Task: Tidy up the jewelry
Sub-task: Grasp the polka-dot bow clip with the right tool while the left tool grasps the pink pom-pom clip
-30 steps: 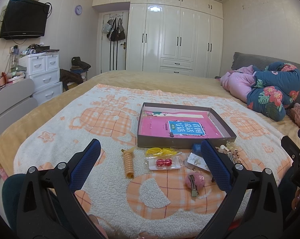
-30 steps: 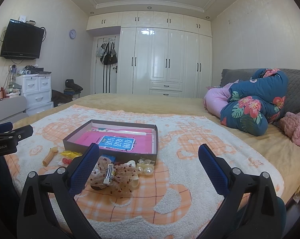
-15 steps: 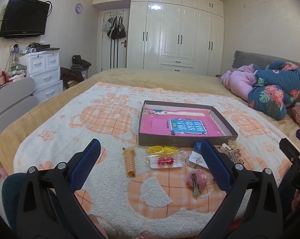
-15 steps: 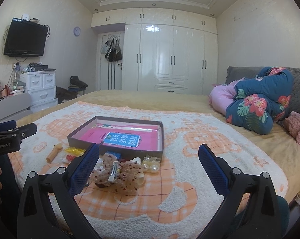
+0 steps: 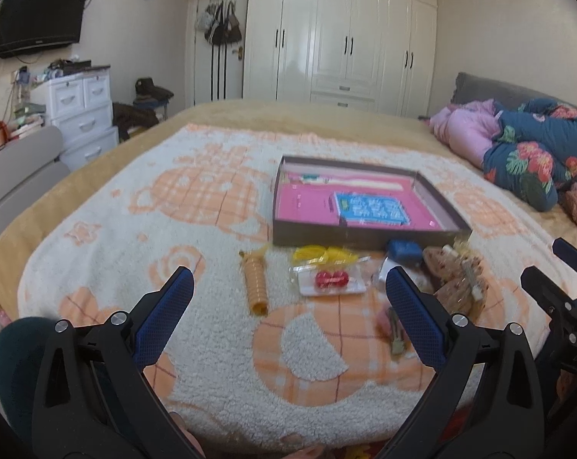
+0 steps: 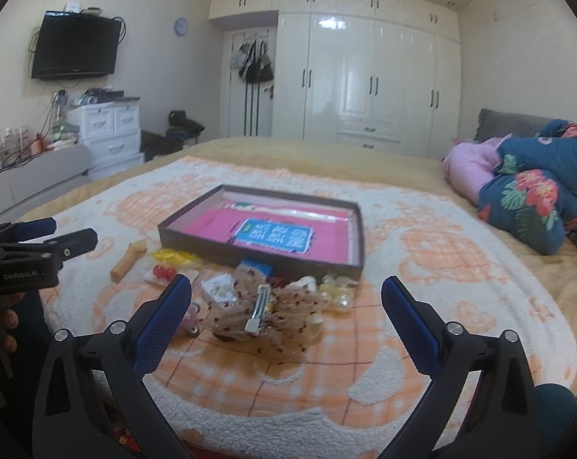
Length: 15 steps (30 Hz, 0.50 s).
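On the bed, a white-and-orange fleece blanket [image 5: 196, 229] carries everything; the left hand-held gripper [image 5: 288, 306] hovers low over its near edge with its blue-padded fingers spread wide and nothing between them; ahead of it lies an orange spiral hair tie [image 5: 257, 287], then a yellow packet [image 5: 319, 255] and a clear packet with two red beads [image 5: 328, 281] just beside each other; behind these sits the shallow cardboard box [image 5: 365, 238] with a pink lining and a blue label; a small blue box [image 6: 256, 268] touches its front wall; nearer, a sheer dotted hair bow with a metal clip [image 6: 263, 311] lies beside a cluster of pearl beads [image 6: 336, 294]; the right hand-held gripper [image 6: 286, 313] hangs over the bow, fingers likewise spread, gripping nothing; a folded floral quilt [image 6: 533, 199] rests far right.
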Motion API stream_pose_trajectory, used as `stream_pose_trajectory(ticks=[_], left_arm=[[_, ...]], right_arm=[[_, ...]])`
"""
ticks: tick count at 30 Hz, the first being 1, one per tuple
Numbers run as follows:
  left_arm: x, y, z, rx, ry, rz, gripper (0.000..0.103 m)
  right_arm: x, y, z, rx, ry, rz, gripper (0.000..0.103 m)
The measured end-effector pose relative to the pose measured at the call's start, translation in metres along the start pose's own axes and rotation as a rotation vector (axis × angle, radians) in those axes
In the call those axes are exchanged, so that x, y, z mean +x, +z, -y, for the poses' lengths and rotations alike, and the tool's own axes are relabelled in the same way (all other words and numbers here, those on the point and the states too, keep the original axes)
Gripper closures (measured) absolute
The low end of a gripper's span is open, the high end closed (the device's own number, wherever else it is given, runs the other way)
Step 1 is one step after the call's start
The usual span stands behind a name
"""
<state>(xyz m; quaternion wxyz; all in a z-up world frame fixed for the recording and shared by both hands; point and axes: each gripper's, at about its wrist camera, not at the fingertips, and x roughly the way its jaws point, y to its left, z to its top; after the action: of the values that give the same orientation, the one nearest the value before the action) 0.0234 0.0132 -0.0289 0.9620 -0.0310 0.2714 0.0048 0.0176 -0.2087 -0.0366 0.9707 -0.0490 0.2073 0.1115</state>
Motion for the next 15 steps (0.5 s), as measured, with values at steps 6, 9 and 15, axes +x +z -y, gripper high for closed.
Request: stream_pose_trajectory(ticks=[6, 9, 15], left_arm=[[0.016, -0.006, -0.006, -0.029, -0.086, -0.06, 0.011], [0.024, -0.01, -0.002, -0.014, -0.116, -0.101, 0.011], [0.038, -0.014, 0.013, 0.035, -0.17, -0.148, 0.011]], right_arm=[[0.02, 0.001, -0.003, -0.019, 0.048, -0.056, 0.006], [0.031, 0.0, -0.002, -0.026, 0.057, -0.091, 0.007], [0.052, -0.006, 0.002, -0.025, 0.072, -0.162, 0.02]])
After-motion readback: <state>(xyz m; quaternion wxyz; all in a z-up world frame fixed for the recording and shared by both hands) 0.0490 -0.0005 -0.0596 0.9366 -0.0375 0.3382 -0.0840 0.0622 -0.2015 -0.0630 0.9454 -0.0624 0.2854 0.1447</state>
